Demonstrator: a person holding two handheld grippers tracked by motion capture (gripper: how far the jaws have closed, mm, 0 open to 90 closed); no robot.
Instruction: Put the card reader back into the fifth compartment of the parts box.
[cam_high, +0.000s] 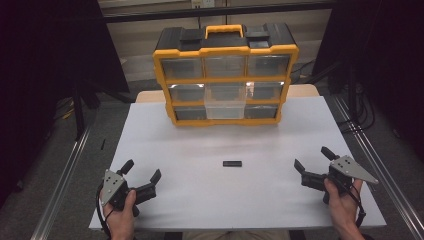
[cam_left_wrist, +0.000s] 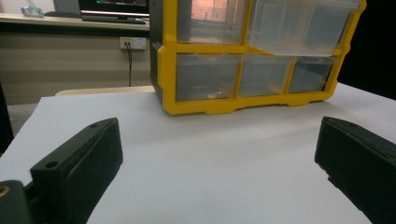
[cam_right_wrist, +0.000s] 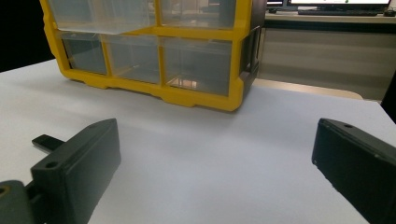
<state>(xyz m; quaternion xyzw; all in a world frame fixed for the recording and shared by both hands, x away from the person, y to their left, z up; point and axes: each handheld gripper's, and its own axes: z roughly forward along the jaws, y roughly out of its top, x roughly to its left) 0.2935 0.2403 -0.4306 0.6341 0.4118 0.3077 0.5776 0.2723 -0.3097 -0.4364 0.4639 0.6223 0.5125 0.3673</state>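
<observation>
The small black bar (cam_high: 232, 163) lies flat on the white table (cam_high: 170, 150), in front of the yellow drawer cabinet (cam_high: 225, 75) and well short of its pulled-out middle drawer (cam_high: 226, 106), long axis running left to right. My right gripper (cam_high: 311, 164) and my left gripper (cam_high: 142, 171) both hold their jaws wide apart on nothing, flanking the bar. The right looks slightly nearer, and nothing stands between.

The organiser (cam_high: 225, 75) at twelve o'clock has a glossy yellow plastic frame, a matt black plastic top and clear, shiny plastic drawers (cam_high: 226, 102); the counter (cam_high: 200, 200) wears a smooth, matt white sheet like paper; the small bar (cam_high: 232, 163) at its centre looks matt black; each hand-held gripper, left (cam_high: 142, 172) and right (cam_high: 312, 159), is matt black plastic with a dull grey metal plate.
</observation>
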